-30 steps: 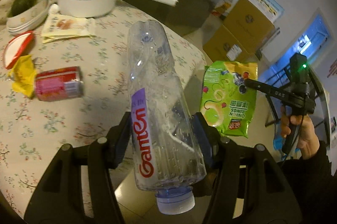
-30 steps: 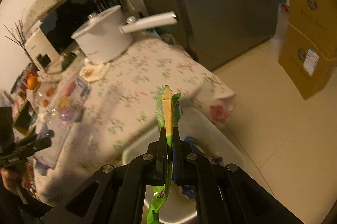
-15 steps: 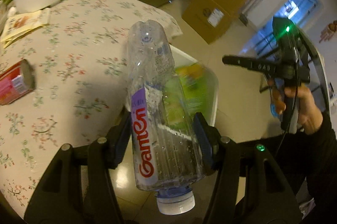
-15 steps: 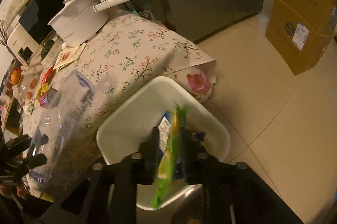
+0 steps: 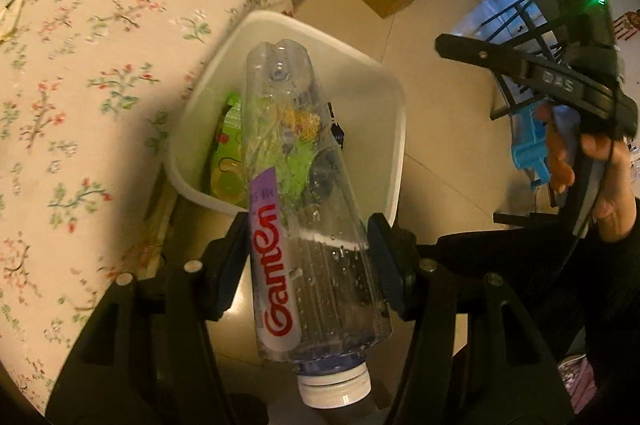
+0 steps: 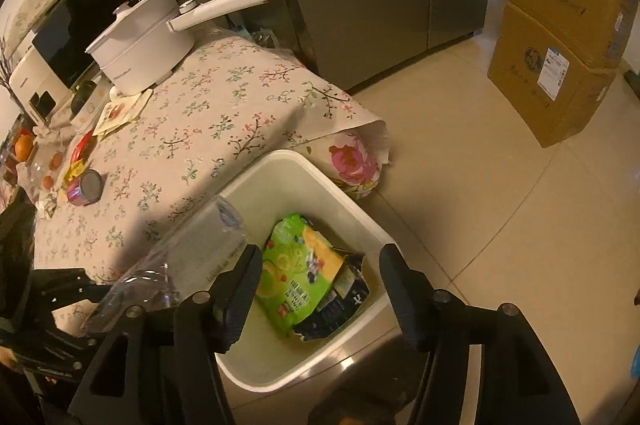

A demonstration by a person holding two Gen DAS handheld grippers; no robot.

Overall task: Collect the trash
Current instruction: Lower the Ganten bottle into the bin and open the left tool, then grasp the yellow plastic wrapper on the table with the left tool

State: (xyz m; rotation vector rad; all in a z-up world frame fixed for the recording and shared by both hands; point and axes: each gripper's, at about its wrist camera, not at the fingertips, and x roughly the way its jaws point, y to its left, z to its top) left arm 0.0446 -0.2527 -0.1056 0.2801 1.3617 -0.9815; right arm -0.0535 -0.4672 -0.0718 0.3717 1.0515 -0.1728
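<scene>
While the left gripper (image 5: 308, 253) pinches the plastic bottle (image 5: 304, 209) above the white bin (image 6: 304, 181), the right gripper (image 6: 320, 289) is spread wide. The green snack bag (image 6: 300, 269) lies inside the bin.

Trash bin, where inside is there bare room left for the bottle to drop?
The white trash bin is bare along its table-side wall and far corner. The near right is crowded: the green snack bag overlaps dark wrappers. The left tool holds the Ganten bottle over the bin.

White bin (image 6: 362, 213), green snack bag (image 6: 304, 273), clear bottle (image 5: 304, 225) with red lettering, floral tablecloth (image 6: 224, 113)
</scene>
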